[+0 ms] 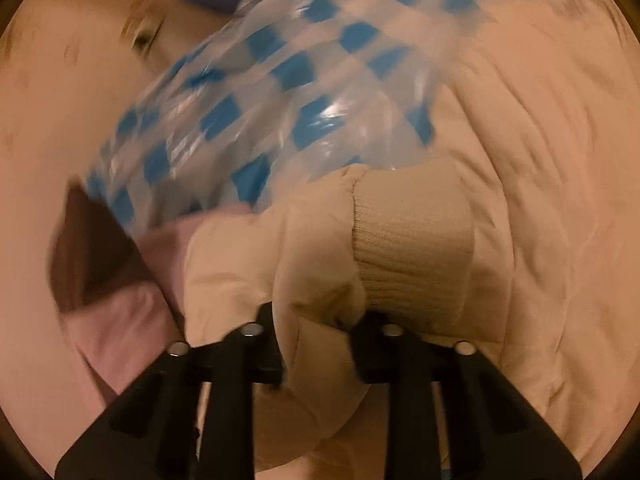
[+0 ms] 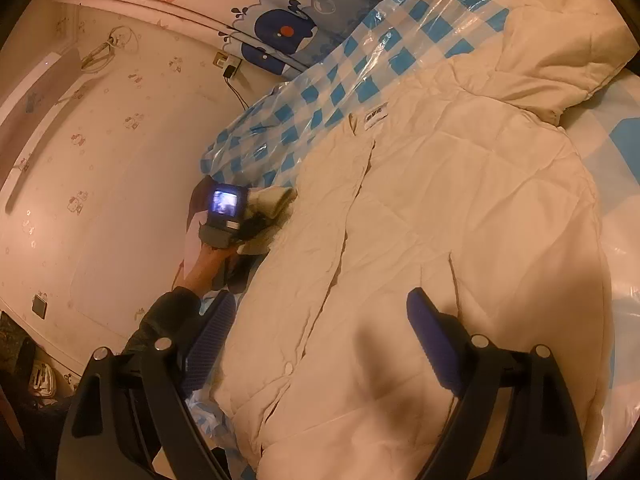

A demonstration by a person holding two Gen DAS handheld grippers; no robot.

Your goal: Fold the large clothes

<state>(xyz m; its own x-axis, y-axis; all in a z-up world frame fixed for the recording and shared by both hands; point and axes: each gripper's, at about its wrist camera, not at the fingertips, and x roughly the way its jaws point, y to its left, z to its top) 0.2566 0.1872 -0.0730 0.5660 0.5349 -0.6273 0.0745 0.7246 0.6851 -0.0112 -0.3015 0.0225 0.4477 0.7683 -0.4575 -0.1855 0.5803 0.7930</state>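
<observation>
My left gripper [image 1: 316,340] sits at the bottom of its own wrist view, black fingers pinching the puffy end of a cream jacket sleeve [image 1: 280,264], right beside the ribbed knit cuff [image 1: 412,240]. The cloth bulges up between the fingers, so I cannot see the pads themselves. Much of this view is smeared with blur: the blue-and-white checked plastic sheet [image 1: 280,80] behind the cuff is streaked and glossy, and a dark brown shape [image 1: 88,256] at the left edge is beyond my making out. A pink cloth [image 1: 120,340] lies low on the left. The jacket body fills the right side, soft and quilted.

In the right wrist view my right gripper [image 2: 320,340] is spread wide, its blue ribbed pads [image 2: 432,340] hovering over the lower part of the cream jacket [image 2: 460,200] with nothing between them. The jacket lies flat on the checked plastic sheet, front up, hood [image 2: 560,52] towards the top right, a small white label [image 2: 373,114] near the collar. Its hem runs out of frame at the bottom. Further off I see the left gripper with its lit screen [image 2: 224,204], held at the jacket's left edge by a dark-sleeved arm [image 2: 172,312]. A whale-print fabric [image 2: 288,28] lies beyond the sheet, and a patterned wall [image 2: 100,160] fills the left.
</observation>
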